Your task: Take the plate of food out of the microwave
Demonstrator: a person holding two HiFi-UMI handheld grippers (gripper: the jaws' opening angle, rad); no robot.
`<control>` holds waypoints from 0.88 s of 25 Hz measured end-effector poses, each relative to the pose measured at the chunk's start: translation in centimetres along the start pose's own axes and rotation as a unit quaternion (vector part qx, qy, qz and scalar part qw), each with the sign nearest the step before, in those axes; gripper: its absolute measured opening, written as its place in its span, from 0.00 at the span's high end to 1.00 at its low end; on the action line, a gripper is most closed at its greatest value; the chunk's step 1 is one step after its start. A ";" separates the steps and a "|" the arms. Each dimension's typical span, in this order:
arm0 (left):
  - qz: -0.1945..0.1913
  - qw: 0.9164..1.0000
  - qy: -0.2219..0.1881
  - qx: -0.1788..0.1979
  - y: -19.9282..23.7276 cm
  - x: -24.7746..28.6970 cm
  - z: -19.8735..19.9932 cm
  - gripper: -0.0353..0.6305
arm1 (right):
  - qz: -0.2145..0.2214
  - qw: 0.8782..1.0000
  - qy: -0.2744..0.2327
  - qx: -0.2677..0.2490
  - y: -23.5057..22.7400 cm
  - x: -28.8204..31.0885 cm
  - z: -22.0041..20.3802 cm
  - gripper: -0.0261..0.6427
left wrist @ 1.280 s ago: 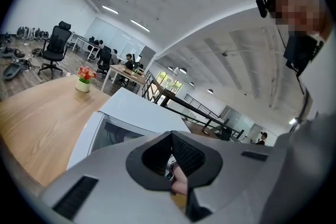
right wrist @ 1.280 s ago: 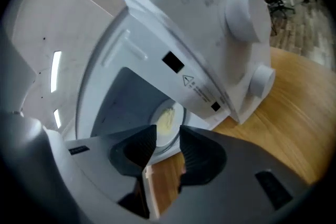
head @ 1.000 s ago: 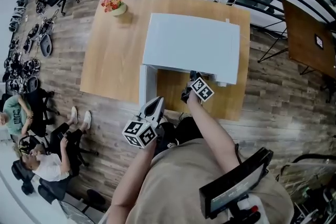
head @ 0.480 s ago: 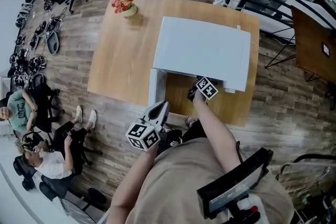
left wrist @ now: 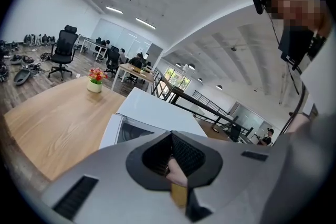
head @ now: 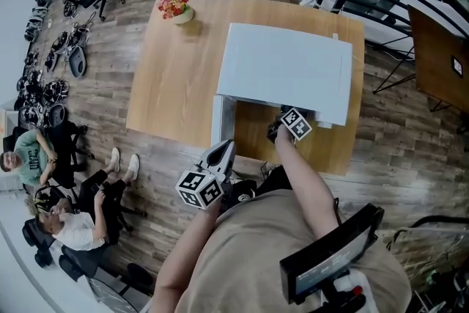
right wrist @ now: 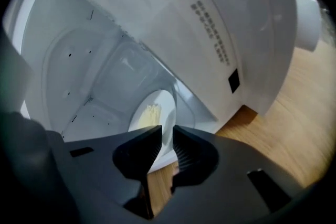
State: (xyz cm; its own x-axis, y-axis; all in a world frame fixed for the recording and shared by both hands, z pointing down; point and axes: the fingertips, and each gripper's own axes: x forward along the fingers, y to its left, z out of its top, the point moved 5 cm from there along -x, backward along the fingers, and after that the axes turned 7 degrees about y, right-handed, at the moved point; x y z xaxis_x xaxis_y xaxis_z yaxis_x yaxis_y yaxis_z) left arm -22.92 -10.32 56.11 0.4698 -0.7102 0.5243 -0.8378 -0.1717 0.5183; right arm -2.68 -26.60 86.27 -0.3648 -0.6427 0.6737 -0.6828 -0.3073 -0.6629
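Two views differ | right tool (right wrist: 168, 136) just closed onto plate (right wrist: 168, 106), unseen from head | left tool (left wrist: 172, 152) clenched

Wooden table (head: 176, 84) standing on a plank floor (head: 110, 121). A white microwave (head: 286, 70) rests on the right half, with its door (head: 218, 121) swung open at the near left. A small pot of flowers (head: 176, 7) sits at the far left corner.

Smooth white microwave (head: 282, 70) on matt wooden table (head: 176, 77); plate (right wrist: 167, 107) perhaps ceramic.
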 end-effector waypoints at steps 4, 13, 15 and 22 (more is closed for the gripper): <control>0.004 1.000 -0.006 -0.006 0.0 0.0 0.0 0.94 | 0.015 0.999 0.002 0.046 -0.5 -0.8 0.3 0.88; 0.002 1.000 -0.011 -0.014 -0.9 0.4 -1.2 0.94 | 0.106 0.990 0.013 0.095 0.6 -2.5 0.4 0.94; 0.004 1.000 -0.013 -0.017 -1.1 0.3 -1.4 0.94 | 0.118 0.988 0.023 0.098 0.7 -2.8 0.0 0.94; 0.008 1.000 -0.023 -0.018 -2.2 -0.1 -2.1 0.94 | 0.153 0.978 0.054 0.132 -0.3 -5.0 -1.2 0.94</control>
State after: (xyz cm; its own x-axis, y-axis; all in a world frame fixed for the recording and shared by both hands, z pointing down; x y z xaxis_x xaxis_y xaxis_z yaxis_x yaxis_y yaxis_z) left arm -20.52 -8.47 56.31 0.4424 -0.7431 0.5022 -0.8341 -0.1352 0.5347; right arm -1.39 -22.47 83.55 -0.6007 -0.6599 0.4512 -0.3486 -0.2917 -0.8907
